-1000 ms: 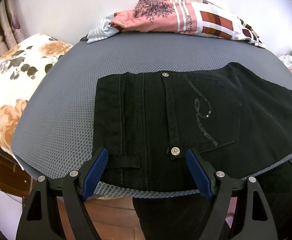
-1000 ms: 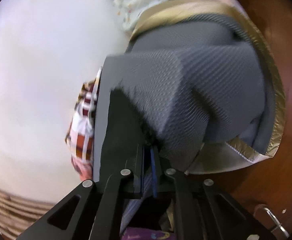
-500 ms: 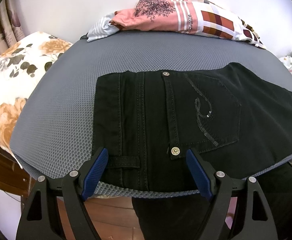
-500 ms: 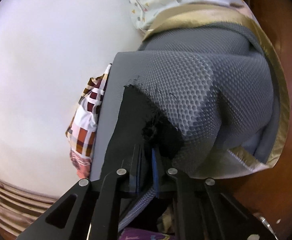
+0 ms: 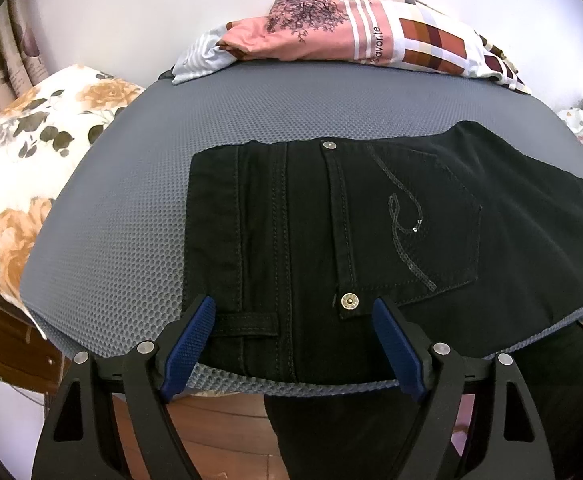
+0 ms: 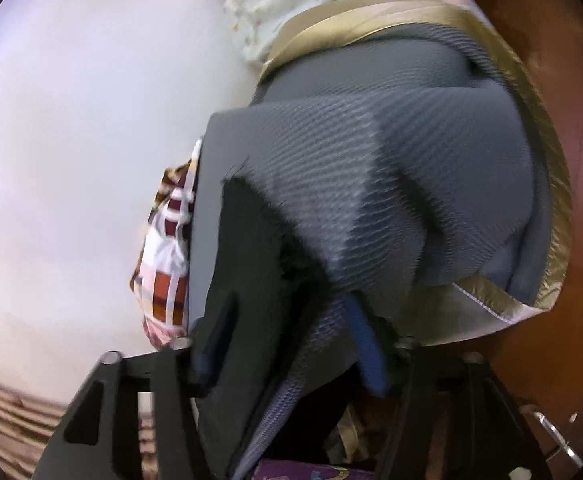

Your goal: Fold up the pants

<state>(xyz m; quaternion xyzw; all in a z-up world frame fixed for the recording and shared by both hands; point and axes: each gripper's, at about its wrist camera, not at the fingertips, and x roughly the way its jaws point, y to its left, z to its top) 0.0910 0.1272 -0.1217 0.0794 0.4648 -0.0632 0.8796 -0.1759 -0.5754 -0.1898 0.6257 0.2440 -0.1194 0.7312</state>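
Right wrist shows my right gripper (image 6: 287, 344) opening off the pants (image 6: 251, 264) hem; next, regrasp to fold.

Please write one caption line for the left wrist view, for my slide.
Open left gripper hovering at the waistband of black pants lying flat on a gray mat.

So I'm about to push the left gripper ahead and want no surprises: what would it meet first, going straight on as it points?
Most likely the black pants, at the waistband end between the open left gripper fingers, lying on the grey mesh pad. Depth is unclear.
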